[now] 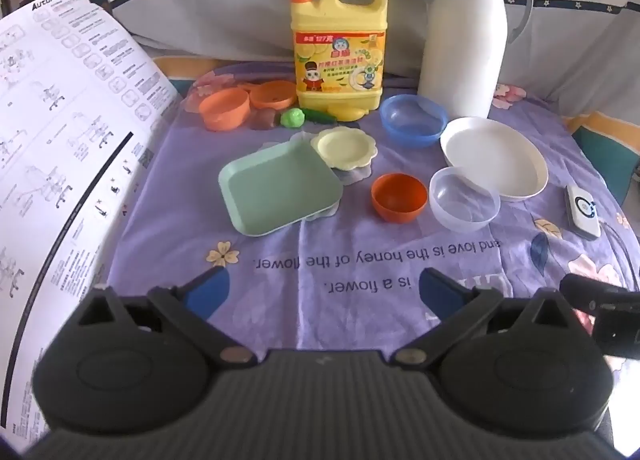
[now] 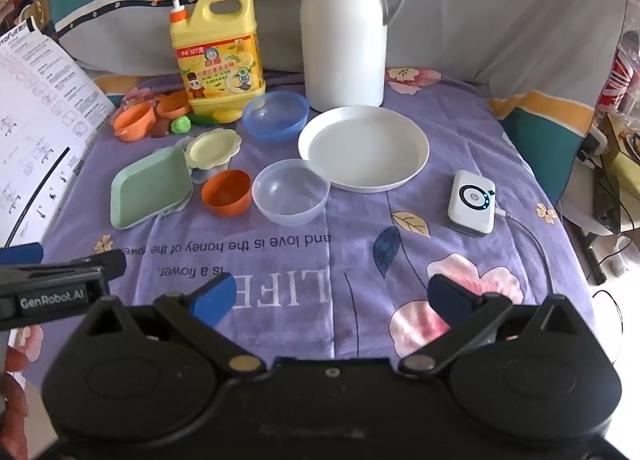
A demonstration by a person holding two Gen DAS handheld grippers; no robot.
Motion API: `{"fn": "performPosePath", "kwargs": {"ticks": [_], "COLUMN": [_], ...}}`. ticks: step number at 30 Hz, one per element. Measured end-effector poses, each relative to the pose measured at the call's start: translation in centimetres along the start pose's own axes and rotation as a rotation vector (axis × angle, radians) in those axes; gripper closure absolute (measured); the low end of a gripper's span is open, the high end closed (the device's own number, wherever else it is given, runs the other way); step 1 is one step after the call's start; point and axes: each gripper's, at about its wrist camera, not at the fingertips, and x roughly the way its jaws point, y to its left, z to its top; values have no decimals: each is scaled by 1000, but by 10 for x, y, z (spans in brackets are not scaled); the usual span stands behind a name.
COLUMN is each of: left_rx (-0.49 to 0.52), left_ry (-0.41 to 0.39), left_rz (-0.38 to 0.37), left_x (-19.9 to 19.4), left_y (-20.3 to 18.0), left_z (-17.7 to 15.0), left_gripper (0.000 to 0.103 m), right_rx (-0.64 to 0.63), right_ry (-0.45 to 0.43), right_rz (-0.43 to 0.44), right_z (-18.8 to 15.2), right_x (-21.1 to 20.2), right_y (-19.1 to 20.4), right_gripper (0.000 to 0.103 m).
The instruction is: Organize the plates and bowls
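Left gripper [image 1: 322, 290] jaws wide apart, nothing between them, blue pads hanging above the purple printed cloth [image 1: 360, 244] near its front edge. Right gripper [image 2: 330, 294] the same: jaws spread wide, empty, over the cloth's lettering and pink flowers. Each gripper shows at the edge of the other's view, side by side and apart. Beyond the jaws, mid-cloth, the dishes sit loosely grouped. Small dark-orange bowl [image 1: 398, 198] upright, just beside a clear bowl [image 1: 464, 200] on its right; the clear bowl's far rim touches or overlaps the edge of the large white plate [image 1: 494, 158]; cannot tell which. Left of the orange bowl, a green square plate [image 1: 280, 188] lies tilted, its far corner tucked under a pale-yellow scalloped plate [image 1: 344, 148], which rests on other pale scalloped pieces. Behind the white plate, a blue bowl [image 1: 414, 120] stands upright. Further back left, two light-orange cups [image 1: 224, 108] with small toy foods beside them, including a green one [image 1: 292, 117]. At the rear, a yellow pump bottle of dish soap [image 1: 340, 48] and a tall white jug with grey lid [image 1: 466, 28]. A white device with a ring light [image 2: 472, 202] lies on the right of the cloth, cable attached. A printed instruction sheet [image 1: 60, 140] rises at the left.
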Motion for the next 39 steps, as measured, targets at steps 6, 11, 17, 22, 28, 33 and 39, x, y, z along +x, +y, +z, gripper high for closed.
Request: {"fn": "performPosePath", "kwargs": {"ticks": [6, 11, 17, 22, 28, 33, 39], "left_rx": [9, 9, 9, 2, 2, -7, 3], "left_ry": [-11, -9, -8, -3, -3, -4, -9], "left_rz": [-3, -7, -6, -8, -8, -22, -19], "left_x": [-3, -3, -3, -3, -3, -2, 0], "left_y": [-4, -6, -6, -5, -4, -2, -2], "left_z": [1, 2, 2, 3, 3, 3, 2], "left_gripper": [0, 0, 0, 0, 0, 0, 0], "right_rx": [10, 8, 11, 8, 5, 7, 7], "right_ry": [-15, -17, -28, -24, -24, -21, -21], "right_rz": [-4, -14, -18, -21, -24, -24, -26], "right_z": [0, -1, -1, -1, 0, 0, -1], "right_x": [-3, -4, -7, -6, -5, -4, -4], "right_y": [-2, -2, -2, 0, -1, -2, -2], "right_gripper": [0, 0, 0, 0, 0, 0, 0]}}
